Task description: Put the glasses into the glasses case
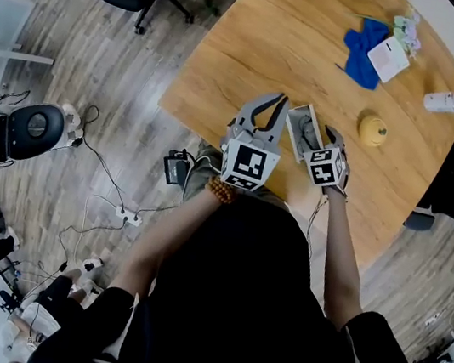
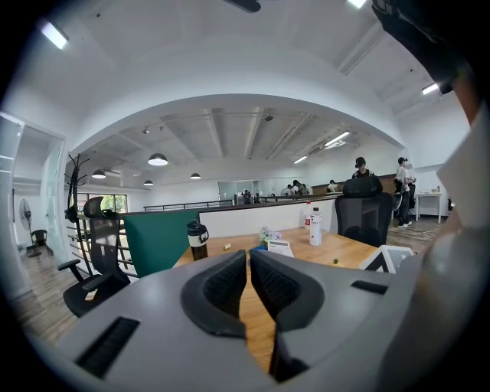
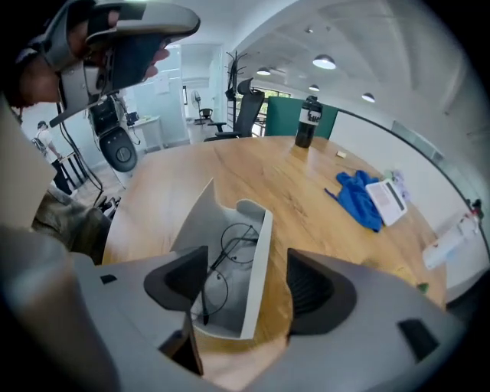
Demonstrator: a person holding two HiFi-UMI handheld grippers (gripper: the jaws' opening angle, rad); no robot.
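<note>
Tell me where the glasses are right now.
In the right gripper view, the glasses lie inside the open white case on the wooden table, right under the right claw and its spread jaws.

No legible text, bottle (image 3: 306,122) label too blurred to read

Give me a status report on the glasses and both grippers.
Left gripper shut, empty. Right gripper jaws apart over the glasses case wall. Glasses lying inside, lid open. Nothing seen blocking the lid.
</note>
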